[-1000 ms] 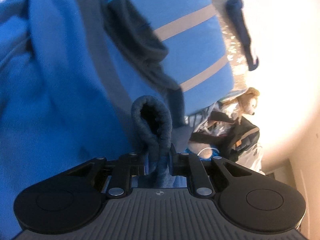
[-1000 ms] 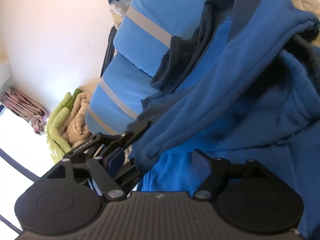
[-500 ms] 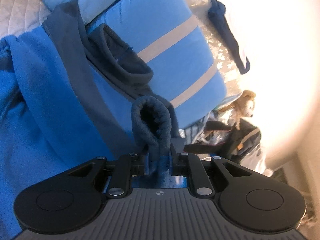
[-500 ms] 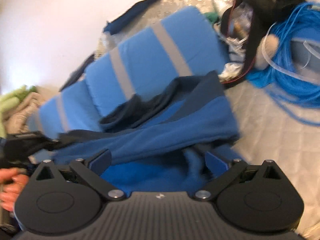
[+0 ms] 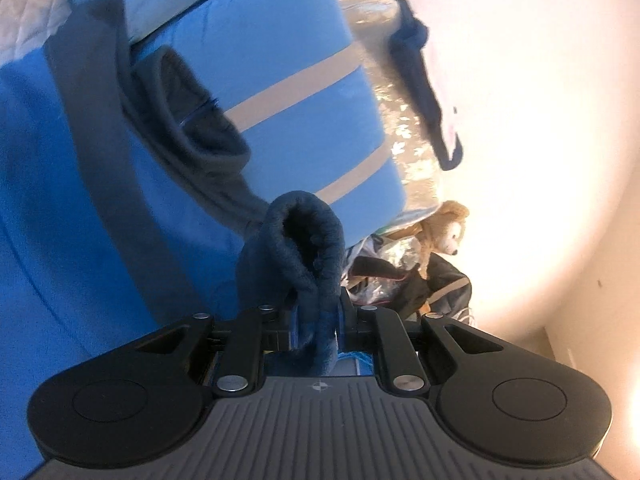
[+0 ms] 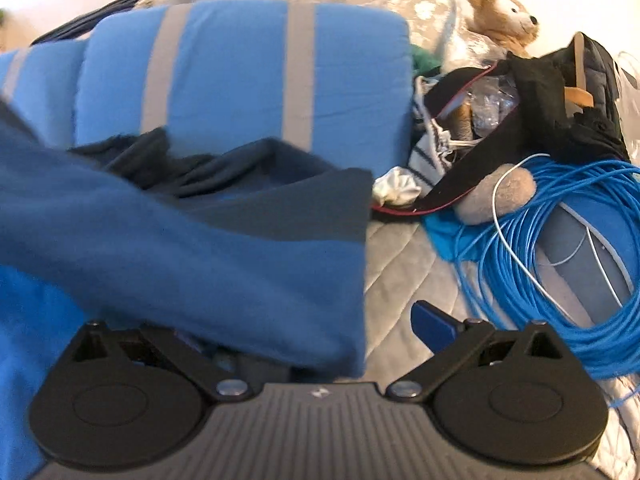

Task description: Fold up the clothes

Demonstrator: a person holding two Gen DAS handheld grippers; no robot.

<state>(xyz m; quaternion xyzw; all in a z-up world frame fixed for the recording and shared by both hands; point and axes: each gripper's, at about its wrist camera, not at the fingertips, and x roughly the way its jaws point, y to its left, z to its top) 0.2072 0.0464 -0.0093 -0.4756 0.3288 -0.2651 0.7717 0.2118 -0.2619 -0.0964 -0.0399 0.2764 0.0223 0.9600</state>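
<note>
The blue fleece garment (image 6: 180,248) lies spread on the bed's quilted cover (image 6: 404,264), its far edge bunched against a blue striped pillow (image 6: 240,80). The left tongs (image 5: 316,320) are clamped narrow on a dark navy cuff (image 5: 300,240), which bulges up between the pads and hangs from them above the fleece. The right tongs (image 6: 304,328) stand wide and hold nothing: a flap of the garment drapes over the left finger, hiding it, while the right finger (image 6: 434,324) sits bare above the quilt, just past the cloth's right edge.

Judged from here, the main risk is that flap. If the right tongs close where they are, they may catch a loose fold instead of a clean hem or corner, and the fold will come out crooked. The left grip is on a thick roll of cuff, which could creep out under tension. To the right, near the garment, a coil of blue cable (image 6: 560,260) and an open black bag (image 6: 520,120) crowd the bed; a wide sweep could snag the cable.
</note>
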